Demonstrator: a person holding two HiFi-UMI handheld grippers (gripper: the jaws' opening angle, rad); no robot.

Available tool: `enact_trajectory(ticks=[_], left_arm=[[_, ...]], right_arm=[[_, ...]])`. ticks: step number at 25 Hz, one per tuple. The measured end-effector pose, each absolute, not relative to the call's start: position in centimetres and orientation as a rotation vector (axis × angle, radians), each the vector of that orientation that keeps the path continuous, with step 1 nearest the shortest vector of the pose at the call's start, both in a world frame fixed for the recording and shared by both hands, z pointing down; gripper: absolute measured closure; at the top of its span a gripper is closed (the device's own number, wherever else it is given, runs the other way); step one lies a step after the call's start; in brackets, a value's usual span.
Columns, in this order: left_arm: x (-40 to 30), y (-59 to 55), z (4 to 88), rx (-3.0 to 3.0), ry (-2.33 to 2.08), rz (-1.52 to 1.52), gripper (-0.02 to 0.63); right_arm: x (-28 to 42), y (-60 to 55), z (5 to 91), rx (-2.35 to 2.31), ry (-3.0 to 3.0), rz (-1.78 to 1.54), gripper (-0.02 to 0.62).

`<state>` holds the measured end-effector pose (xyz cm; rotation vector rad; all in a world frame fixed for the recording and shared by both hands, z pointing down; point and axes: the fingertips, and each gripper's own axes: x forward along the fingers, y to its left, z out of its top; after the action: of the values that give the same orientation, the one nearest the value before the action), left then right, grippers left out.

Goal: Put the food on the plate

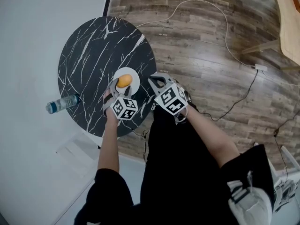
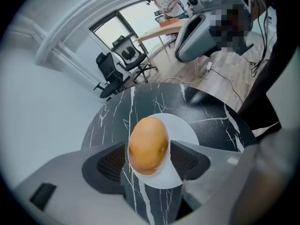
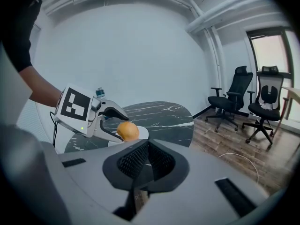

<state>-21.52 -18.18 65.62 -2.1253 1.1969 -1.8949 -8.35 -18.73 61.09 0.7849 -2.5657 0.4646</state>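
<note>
An orange-brown, egg-shaped food item (image 1: 123, 81) is between the jaws of my left gripper (image 1: 122, 85), just over the near part of a small white plate (image 1: 134, 73). In the left gripper view the food (image 2: 148, 145) fills the gap and both pads lie against its sides, with the plate (image 2: 186, 128) beneath it. The plate sits near the front right of a round black marble table (image 1: 91, 55). My right gripper (image 1: 154, 81) hovers at the table's right edge, shut and empty. In the right gripper view its jaws (image 3: 148, 150) meet, and the food (image 3: 127, 131) shows beyond them.
A plastic water bottle (image 1: 62, 103) lies at the table's left edge. Wooden floor with trailing cables (image 1: 225, 32) runs to the right, and a light wooden table (image 1: 288, 18) stands at the far right. Black office chairs (image 3: 230, 102) stand by the window. A white wall is on the left.
</note>
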Motion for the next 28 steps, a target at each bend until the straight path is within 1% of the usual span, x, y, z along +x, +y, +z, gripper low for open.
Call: enact_trajectory(ticks=[21,25,28], left_arm=[[-21.6,-16.1,63.7,-2.199,1.394,-1.841,0.32],[-22.1,-15.5,63.0,-2.231,1.513,-1.802,0.32],[-22.8,-14.9,62.5,-2.292,1.706,-1.725,0.321]], right_arm=[[-9.9,-18.6,60.6,0.701,-2.596,0.44,0.598],[-10.6,-18.5,60.2,0.669,-2.611,0.427,0.598],[-11.3,-18.2,59.7,0.639,-2.623,0.417,0.598]])
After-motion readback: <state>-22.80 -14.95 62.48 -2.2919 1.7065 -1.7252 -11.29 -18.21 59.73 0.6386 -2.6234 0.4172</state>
